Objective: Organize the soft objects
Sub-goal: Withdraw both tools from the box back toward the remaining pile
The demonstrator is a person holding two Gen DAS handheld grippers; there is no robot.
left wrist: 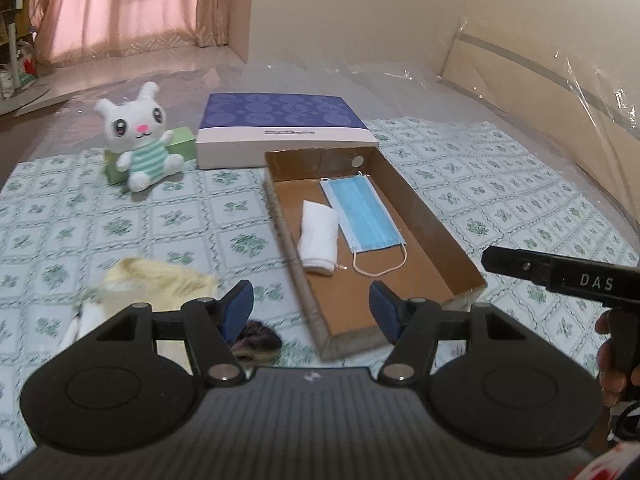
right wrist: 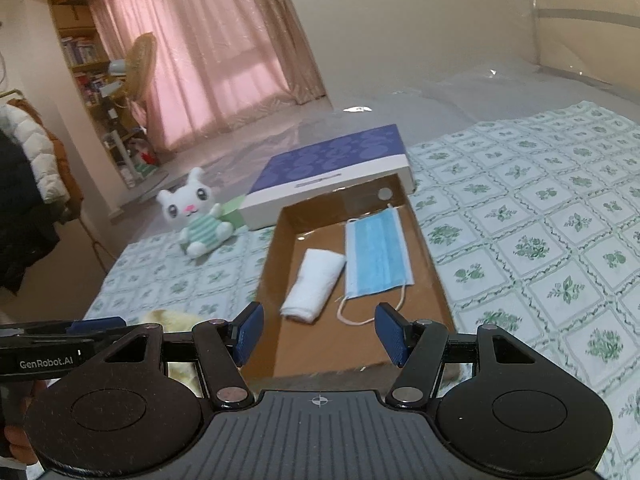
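A shallow rectangular cardboard tray [left wrist: 436, 220] is seen on a green floral-printed cloth [left wrist: 120, 220], with a rolled white terry towel [left wrist: 319, 236] lying inside it just left of a flat pleated blue face mask [left wrist: 366, 216]. A fluffy yellow cloth [left wrist: 160, 284] lies near left, and a white plush rabbit [left wrist: 138, 136] is propped at far left beside a purple-lidded box [left wrist: 280, 124]. The left gripper [left wrist: 312, 312] and the right gripper [right wrist: 320, 332] are both held released, blue-padded jaws parted with nothing between them.

A home bedroom: pink curtains [right wrist: 208, 60] at 11 o'clock, crowded bookshelf [right wrist: 86, 64] at 10 o'clock, plastic-wrapped bed [right wrist: 520, 216] below.
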